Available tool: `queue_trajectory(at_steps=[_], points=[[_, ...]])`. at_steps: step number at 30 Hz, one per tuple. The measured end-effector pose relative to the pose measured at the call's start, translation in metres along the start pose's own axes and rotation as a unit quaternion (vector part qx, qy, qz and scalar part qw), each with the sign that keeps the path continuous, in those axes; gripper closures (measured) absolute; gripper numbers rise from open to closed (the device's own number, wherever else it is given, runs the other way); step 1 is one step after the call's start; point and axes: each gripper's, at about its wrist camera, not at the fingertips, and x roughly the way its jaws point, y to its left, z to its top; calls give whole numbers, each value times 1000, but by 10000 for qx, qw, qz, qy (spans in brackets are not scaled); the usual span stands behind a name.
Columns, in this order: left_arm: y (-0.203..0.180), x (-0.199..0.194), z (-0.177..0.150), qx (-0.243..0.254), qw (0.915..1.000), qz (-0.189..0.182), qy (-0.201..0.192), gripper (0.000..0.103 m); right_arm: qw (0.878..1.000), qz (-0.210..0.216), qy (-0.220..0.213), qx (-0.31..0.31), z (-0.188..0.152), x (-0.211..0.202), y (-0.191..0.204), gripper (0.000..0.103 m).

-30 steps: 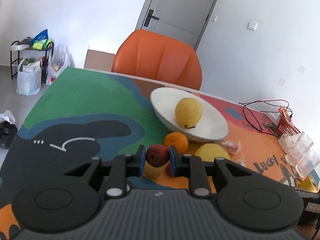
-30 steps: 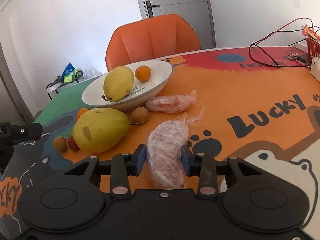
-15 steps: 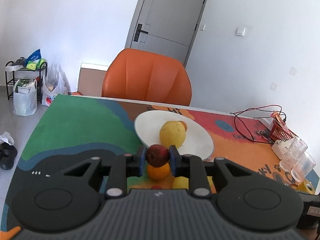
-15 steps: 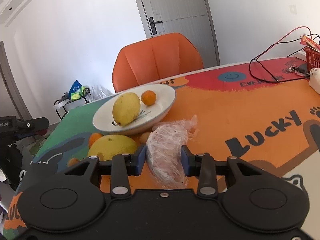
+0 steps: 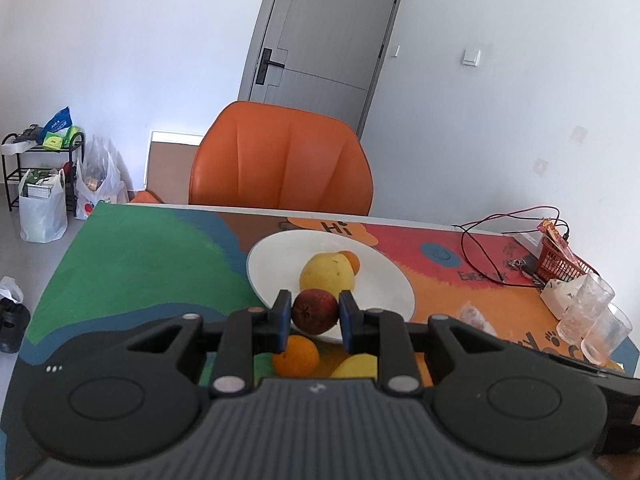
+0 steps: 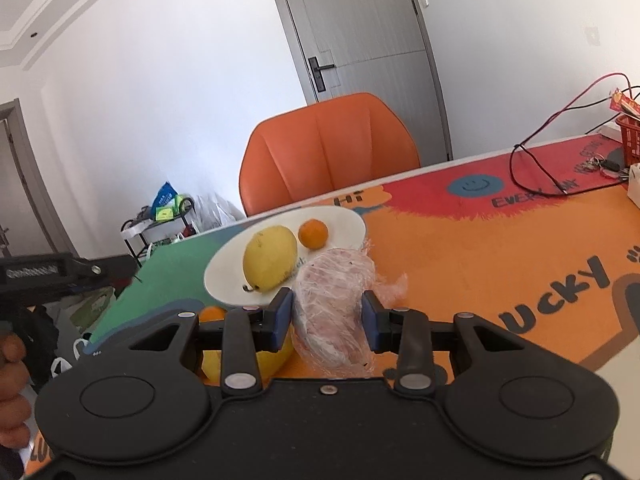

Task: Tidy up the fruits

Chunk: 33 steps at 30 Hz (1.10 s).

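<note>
From the left wrist view, the left gripper [image 5: 314,316] is pinching a small dark red fruit [image 5: 315,311] between its blue pads, held in the air at the near rim of the white plate [image 5: 276,264], which already carries a yellow pear [image 5: 326,274] and a small orange [image 5: 353,261] half hidden behind it. This looks like the carry-to-plate step; the next move calls for easing forward over the plate's bare left part, lowering and letting go gently so the fruit does not roll. An orange [image 5: 297,356] and a yellow fruit [image 5: 358,366] lie on the table below — both partly cut off by the gripper body. From the right wrist view, the right gripper [image 6: 327,318] clamps a plastic-wrapped pinkish fruit [image 6: 334,312], raised near the plate's right edge; the wrap blurs what it is, and the big yellow fruit beneath is mostly hidden.
</note>
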Motion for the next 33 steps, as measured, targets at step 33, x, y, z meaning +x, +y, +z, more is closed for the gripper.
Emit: queue_trajectory(at_steps=[33], points=[[-1, 94, 3, -118, 9982, 136, 574, 80, 9995, 306, 24, 104, 26, 52, -10, 68]])
